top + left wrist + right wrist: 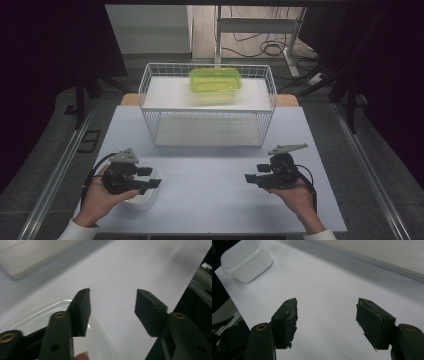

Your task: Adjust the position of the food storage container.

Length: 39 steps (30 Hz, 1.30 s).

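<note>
My left gripper point(150, 178) hangs open over a clear white lidded container point(142, 199) at the table's front left; in the left gripper view its jaws point(112, 310) stand wide apart above the container's lid point(50, 315). My right gripper point(255, 174) is open at the front right, nothing between its jaws point(327, 320). The same white container point(245, 260) appears far off in the right gripper view. A green lidded container point(215, 81) rests on the top shelf of a white wire rack point(207, 102) at the table's back.
The white table point(210, 175) lies bare between the two grippers. The rack's lower shelf point(207, 131) holds nothing. Beyond the table are a desk frame and cables point(265, 40) on the floor. Metal rails run along both sides.
</note>
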Available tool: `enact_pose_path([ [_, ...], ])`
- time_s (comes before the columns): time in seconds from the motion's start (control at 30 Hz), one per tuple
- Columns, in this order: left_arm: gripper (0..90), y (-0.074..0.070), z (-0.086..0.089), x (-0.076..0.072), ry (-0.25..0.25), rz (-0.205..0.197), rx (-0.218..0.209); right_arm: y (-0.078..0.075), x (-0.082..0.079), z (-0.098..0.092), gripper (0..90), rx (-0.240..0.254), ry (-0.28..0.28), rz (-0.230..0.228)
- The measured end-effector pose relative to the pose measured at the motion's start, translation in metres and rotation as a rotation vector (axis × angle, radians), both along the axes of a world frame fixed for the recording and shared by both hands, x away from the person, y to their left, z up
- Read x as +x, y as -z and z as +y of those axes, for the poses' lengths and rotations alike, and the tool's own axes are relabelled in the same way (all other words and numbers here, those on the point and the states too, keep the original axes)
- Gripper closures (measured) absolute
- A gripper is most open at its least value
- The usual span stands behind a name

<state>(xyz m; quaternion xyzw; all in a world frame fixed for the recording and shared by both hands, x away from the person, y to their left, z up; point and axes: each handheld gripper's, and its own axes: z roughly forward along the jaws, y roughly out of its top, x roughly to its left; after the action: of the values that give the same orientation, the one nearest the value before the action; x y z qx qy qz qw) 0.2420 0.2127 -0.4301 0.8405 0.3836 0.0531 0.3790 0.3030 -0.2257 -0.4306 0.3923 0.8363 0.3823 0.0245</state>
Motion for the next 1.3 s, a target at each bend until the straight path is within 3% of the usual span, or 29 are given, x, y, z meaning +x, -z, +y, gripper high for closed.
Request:
enact_pose_path([
  [0.13, 58.7, 0.000, 0.004, -0.007, 0.023, -0.004, 0.001, 0.000, 0.000, 0.000, 33.2, 0.001, -0.002, -0.001],
  [0.17, 65.4, 0.002, 0.006, -0.009, 0.034, 0.000, 0.002, 0.000, -0.001, 0.000, 33.2, 0.002, -0.002, 0.000],
  [0.33, 79.8, 0.006, 0.010, -0.014, 0.044, 0.016, 0.032, 0.002, 0.000, 0.001, 33.2, -0.001, -0.005, 0.005],
  [0.43, 85.1, 0.008, 0.016, -0.016, 0.026, 0.033, 0.033, 0.004, 0.000, 0.001, 33.2, -0.003, -0.007, 0.010],
  [0.53, 88.7, 0.013, 0.030, -0.018, -0.027, 0.050, 0.043, 0.004, 0.000, 0.001, 33.2, 0.000, -0.007, 0.013],
  [0.6, 89.9, 0.017, 0.040, -0.021, -0.080, 0.044, 0.063, 0.004, 0.000, 0.000, 33.2, 0.001, -0.008, 0.011],
  [0.63, 90.0, 0.017, 0.040, -0.021, -0.080, 0.044, 0.063, 0.004, 0.000, 0.000, 33.2, 0.001, -0.008, 0.011],
  [0.73, 90.0, 0.022, 0.062, -0.023, -0.174, 0.047, 0.095, 0.003, 0.000, 0.000, 33.2, 0.004, -0.004, 0.012],
  [0.77, 90.0, 0.022, 0.062, -0.023, -0.174, 0.047, 0.095, 0.003, 0.000, 0.000, 33.2, 0.004, -0.004, 0.012],
  [0.83, 90.0, 0.026, 0.077, -0.024, -0.235, 0.063, 0.098, 0.004, 0.000, 0.000, 33.2, 0.002, -0.006, 0.012],
  [0.93, 90.0, 0.035, 0.088, -0.023, -0.287, 0.095, 0.141, 0.004, 0.000, 0.000, 33.2, 0.000, -0.005, 0.012],
  [1.07, 90.0, 0.046, 0.096, -0.019, -0.317, 0.144, 0.172, 0.004, 0.000, 0.000, 33.2, -0.002, -0.005, 0.011],
  [1.3, 90.0, 0.056, 0.095, -0.017, -0.303, 0.196, 0.186, 0.004, 0.000, -0.001, 33.2, -0.001, -0.003, 0.011],
])
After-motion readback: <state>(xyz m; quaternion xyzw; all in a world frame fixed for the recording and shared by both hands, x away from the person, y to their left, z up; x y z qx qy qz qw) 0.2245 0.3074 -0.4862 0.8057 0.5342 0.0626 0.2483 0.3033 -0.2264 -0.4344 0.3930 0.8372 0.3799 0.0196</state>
